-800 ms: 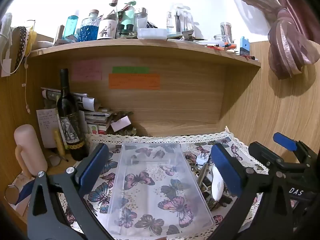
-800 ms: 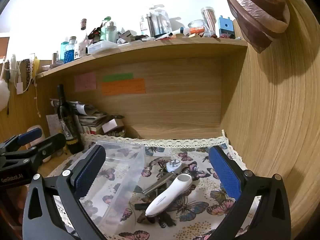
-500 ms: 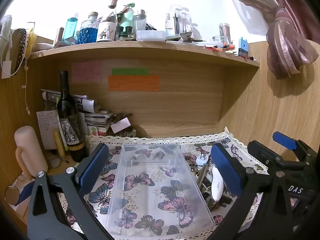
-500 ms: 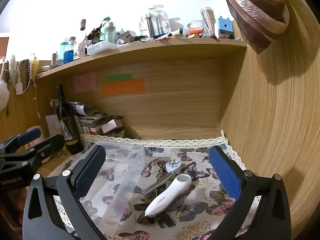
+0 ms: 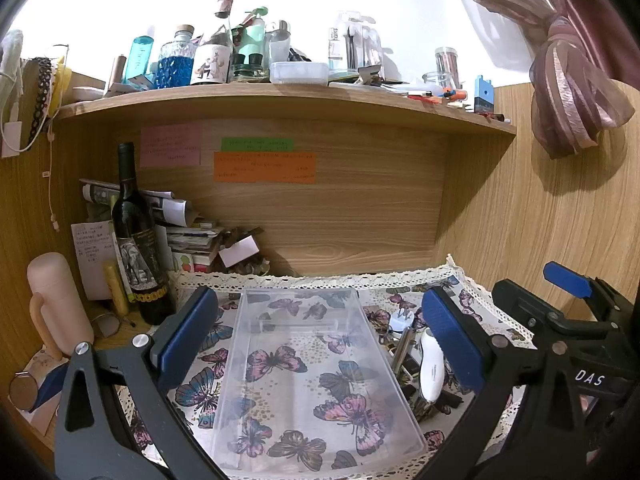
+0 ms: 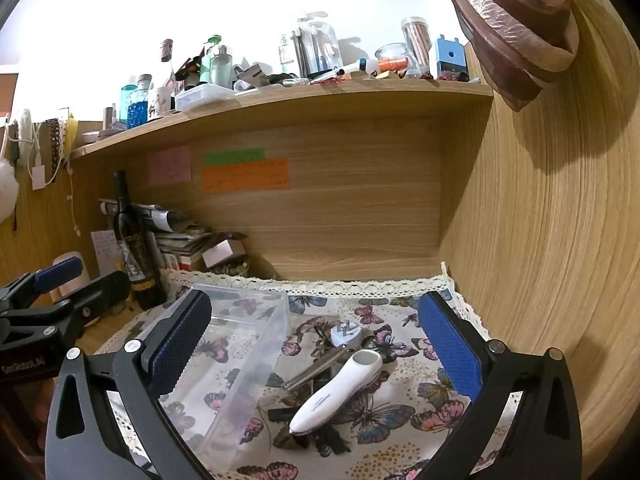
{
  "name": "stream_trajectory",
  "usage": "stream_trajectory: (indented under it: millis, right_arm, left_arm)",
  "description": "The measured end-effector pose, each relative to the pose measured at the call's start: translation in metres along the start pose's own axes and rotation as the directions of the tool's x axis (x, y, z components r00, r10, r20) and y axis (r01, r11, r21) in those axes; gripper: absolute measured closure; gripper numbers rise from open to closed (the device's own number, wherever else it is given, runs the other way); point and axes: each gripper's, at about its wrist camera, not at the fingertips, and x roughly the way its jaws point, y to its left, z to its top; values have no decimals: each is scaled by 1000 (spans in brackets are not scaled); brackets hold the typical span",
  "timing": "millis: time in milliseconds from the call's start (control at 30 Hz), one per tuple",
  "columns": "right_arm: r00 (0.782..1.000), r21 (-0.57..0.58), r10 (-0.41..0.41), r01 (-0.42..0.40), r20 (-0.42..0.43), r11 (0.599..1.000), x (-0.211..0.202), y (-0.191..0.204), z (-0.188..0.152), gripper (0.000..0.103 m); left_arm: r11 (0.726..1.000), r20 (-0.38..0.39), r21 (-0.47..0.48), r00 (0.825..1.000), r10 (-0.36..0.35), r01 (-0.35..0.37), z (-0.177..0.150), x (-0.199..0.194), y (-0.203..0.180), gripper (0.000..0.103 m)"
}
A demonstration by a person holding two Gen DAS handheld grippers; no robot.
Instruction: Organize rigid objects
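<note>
A clear plastic bin (image 5: 312,364) lies empty on the butterfly cloth (image 5: 200,364); it also shows in the right wrist view (image 6: 240,344). To its right lies a pile: a white handheld device (image 6: 340,390), a white plug (image 6: 346,334), a metal tool (image 6: 316,370) and dark clips (image 6: 320,436). The white device also shows in the left wrist view (image 5: 431,368). My left gripper (image 5: 316,336) is open above the bin. My right gripper (image 6: 316,344) is open above the pile, empty.
A wine bottle (image 5: 136,240), a pink flask (image 5: 60,304) and stacked papers (image 5: 188,236) stand at the back left. A cluttered shelf (image 5: 280,96) hangs overhead. A wooden wall (image 6: 540,240) closes the right side. The lace cloth edge (image 6: 320,286) runs along the back.
Both grippers have shifted only slightly; the scene sits a little lower in the left wrist view. Nothing was grasped or moved.
</note>
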Motion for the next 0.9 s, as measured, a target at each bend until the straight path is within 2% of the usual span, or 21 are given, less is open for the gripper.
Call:
stream_trajectory:
  millis: [900]
  right_arm:
    - [1000,-1,1,-1,6,1000,1,2,1,0]
  left_arm:
    - [1000,0,5,1000,-6,6,-2,4,0,0]
